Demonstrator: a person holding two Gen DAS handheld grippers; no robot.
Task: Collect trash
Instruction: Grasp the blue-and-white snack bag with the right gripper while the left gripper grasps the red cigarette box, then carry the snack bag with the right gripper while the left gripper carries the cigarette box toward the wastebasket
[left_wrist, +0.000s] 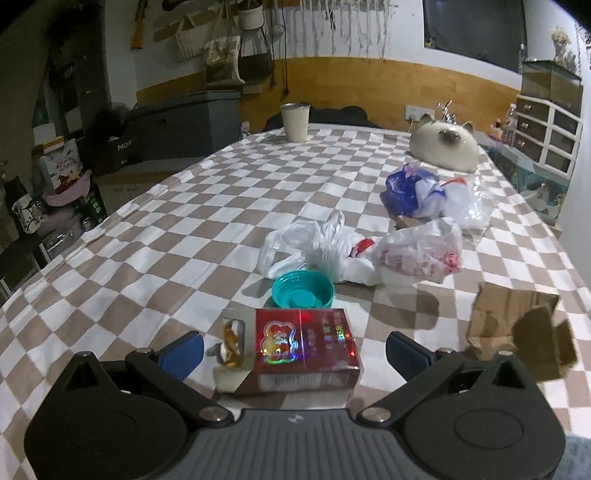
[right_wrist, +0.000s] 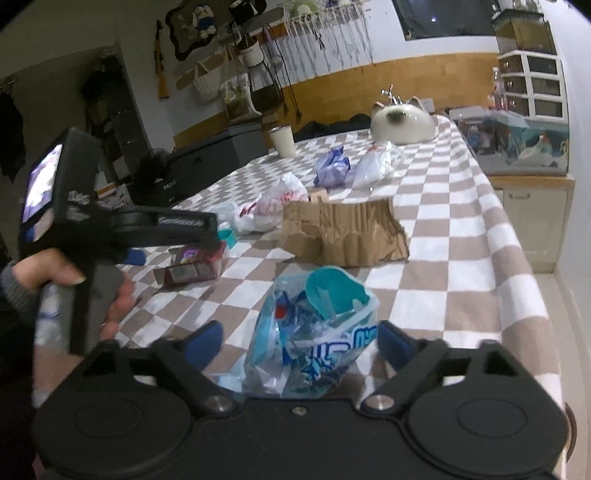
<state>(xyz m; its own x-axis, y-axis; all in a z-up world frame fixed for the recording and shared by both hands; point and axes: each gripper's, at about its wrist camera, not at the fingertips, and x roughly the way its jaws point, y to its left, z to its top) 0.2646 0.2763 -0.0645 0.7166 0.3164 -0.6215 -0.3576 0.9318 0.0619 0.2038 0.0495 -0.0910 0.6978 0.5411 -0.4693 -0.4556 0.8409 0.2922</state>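
Trash lies scattered over the checkered surface, none visibly collected yet: the left gripper holds its jaws wide around a red box without touching, while the right gripper, jaws open, straddles a blue-printed plastic bag, with crumpled bags and torn cardboard waiting beyond.

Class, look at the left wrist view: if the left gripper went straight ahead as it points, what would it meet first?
Probably the red box, lying between the open left gripper fingers; the teal lid lies just beyond.
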